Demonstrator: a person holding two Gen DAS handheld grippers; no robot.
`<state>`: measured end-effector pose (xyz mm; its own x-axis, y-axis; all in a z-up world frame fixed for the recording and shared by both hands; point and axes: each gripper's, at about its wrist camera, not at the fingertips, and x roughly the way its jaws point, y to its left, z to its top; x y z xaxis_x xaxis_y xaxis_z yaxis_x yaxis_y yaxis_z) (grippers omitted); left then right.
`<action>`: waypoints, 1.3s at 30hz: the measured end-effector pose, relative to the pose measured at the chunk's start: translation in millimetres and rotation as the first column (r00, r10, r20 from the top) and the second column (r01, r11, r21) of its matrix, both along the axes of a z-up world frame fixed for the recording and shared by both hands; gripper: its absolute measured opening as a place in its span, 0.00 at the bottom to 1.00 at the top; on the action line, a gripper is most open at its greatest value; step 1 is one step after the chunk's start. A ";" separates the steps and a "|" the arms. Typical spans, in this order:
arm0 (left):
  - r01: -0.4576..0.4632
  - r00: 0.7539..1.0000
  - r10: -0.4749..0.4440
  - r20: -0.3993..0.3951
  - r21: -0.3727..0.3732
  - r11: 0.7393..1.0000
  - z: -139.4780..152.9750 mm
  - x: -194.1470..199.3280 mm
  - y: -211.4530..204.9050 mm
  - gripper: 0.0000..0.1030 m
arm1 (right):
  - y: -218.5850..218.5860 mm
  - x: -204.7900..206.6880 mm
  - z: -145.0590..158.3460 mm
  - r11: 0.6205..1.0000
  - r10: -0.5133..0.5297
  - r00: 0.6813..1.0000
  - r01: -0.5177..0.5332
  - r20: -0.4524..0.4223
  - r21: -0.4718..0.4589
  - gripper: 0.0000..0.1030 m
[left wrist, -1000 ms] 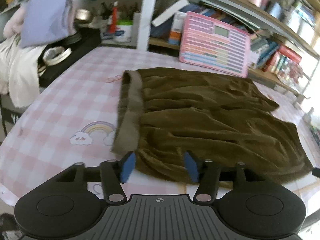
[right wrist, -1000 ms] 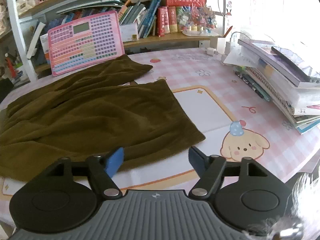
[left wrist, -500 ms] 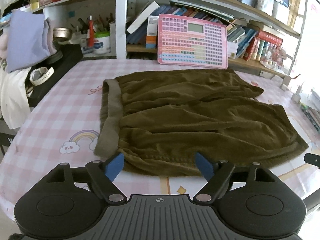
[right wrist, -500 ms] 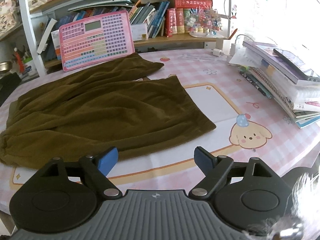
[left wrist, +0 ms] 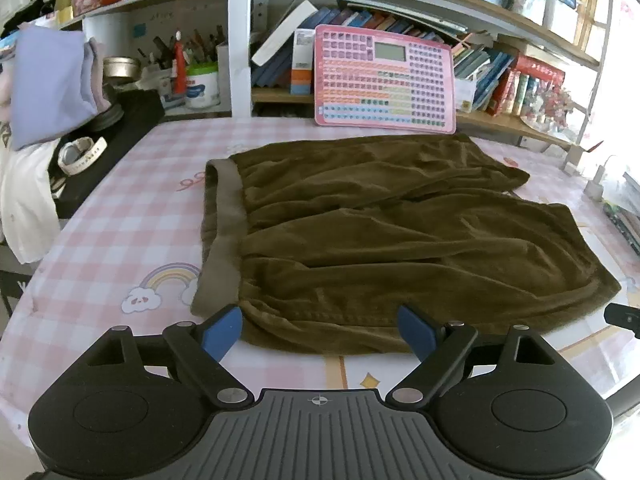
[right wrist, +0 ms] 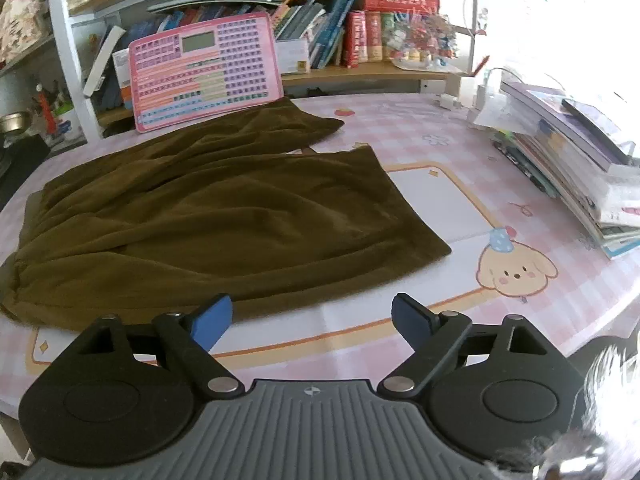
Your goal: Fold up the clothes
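While both tools hang low over the near edge of the table, places below are given relative to the olive shorts, left to right:
Clothes pile (left wrist: 48,84): well left of the shorts, off the table's left edge; lilac and white pieces
Rainbow print (left wrist: 168,280): on the checked tablecloth (left wrist: 132,216), just left of the waistband
Waistband (left wrist: 224,232): the shorts' left end, a paler strip
Olive shorts (left wrist: 400,232): spread flat on the table, unfolded; two legs run rightward, the far one partly under the near one
Left gripper (left wrist: 320,330): blue fingers (left wrist: 222,330) spread wide, holding nothing; it sits at the shorts' near hem by the waistband corner
Pink keyboard toy (right wrist: 204,76): behind the shorts, leaning on the shelf
Right gripper (right wrist: 312,322): spread wide, holding nothing; just off the near hem, its left finger over the cloth's edge
Puppy print (right wrist: 516,268): right of the leg ends
Book stack (right wrist: 576,164): well right of the shorts
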<state>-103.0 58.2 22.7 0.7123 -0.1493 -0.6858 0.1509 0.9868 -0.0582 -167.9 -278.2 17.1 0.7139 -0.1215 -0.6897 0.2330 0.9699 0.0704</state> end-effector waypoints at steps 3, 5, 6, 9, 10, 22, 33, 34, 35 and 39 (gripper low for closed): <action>-0.009 1.000 0.009 -0.004 -0.014 1.000 0.5 6.0 3.5 0.85 | 3.1 3.6 3.9 1.000 0.022 1.000 -0.022 0.005 -0.022 0.86; -0.009 1.000 0.009 -0.007 -0.024 1.000 0.8 10.9 5.8 0.85 | 0.9 9.5 8.2 0.999 0.042 0.999 -0.042 0.011 -0.033 0.86; -0.008 1.000 0.008 -0.006 -0.026 1.000 1.1 13.3 6.9 0.85 | -0.2 12.4 10.3 0.998 0.052 0.999 -0.052 0.014 -0.038 0.86; -0.010 1.000 0.010 0.000 -0.032 0.999 3.3 20.8 11.3 0.85 | -5.5 24.8 17.7 0.994 0.092 0.996 -0.091 0.020 -0.054 0.86; -0.013 1.000 0.013 0.002 -0.034 0.999 4.3 23.1 13.4 0.85 | -7.6 30.5 20.2 0.992 0.109 0.994 -0.107 0.022 -0.064 0.86; -0.097 0.995 0.097 -0.016 -0.024 0.995 4.3 78.4 28.7 0.87 | -32.9 130.4 23.9 0.956 0.277 0.961 -0.277 -0.012 -0.096 0.87; -0.067 0.997 0.070 -0.040 0.062 0.996 -2.0 172.6 18.3 0.87 | -69.5 273.9 10.9 0.897 0.427 0.902 -0.431 -0.059 -0.100 0.87; -0.061 0.997 0.063 -0.039 0.064 0.996 -2.4 181.1 17.7 0.87 | -72.9 287.5 8.8 0.890 0.441 0.896 -0.445 -0.059 -0.103 0.87; -0.054 0.998 0.057 -0.036 0.068 0.996 -2.4 190.7 17.0 0.87 | -76.8 303.3 6.5 0.882 0.456 0.888 -0.460 -0.060 -0.105 0.87; -0.024 1.000 0.025 -0.018 0.079 0.997 -2.8 225.4 13.2 0.87 | -90.8 359.8 2.4 0.858 0.498 0.865 -0.502 -0.063 -0.109 0.87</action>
<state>122.4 71.4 19.9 0.7018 -0.0770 -0.7082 0.1261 0.9919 0.0171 191.9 -369.0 19.5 0.6787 0.1644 -0.7158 -0.2849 0.9572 -0.0503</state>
